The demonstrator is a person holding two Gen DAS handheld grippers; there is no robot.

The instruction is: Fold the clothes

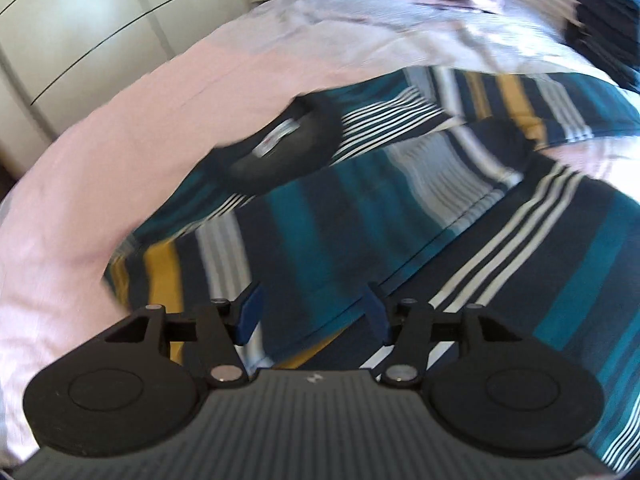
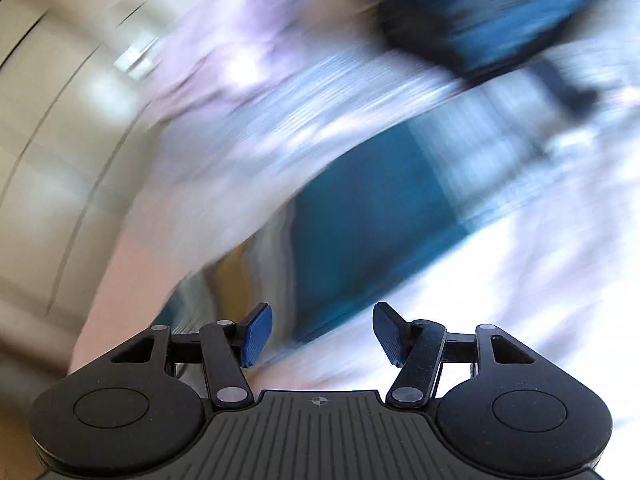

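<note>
Pink bedsheet (image 1: 80, 184); striped shirt (image 1: 360, 208) beneath open left hand-held gripper (image 1: 314, 314).

Bed covered in pale pink sheet (image 1: 132, 120), fills most of left wrist view. Cream glossy wardrobe doors (image 1: 72, 28) at 10 o'clock, thin dark seams between panels. Bright daylight glare on bedding at 3 o'clock in right wrist view; that view blurred

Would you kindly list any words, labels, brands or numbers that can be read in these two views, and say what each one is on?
No text is legible.
Neck label inside the collar of the striped shirt: white with a reddish mark, too blurred to read.
Small emblem on the left gripper's body: a mark, no letters.
Crosshair emblem on the right gripper's body: a symbol only.
</note>
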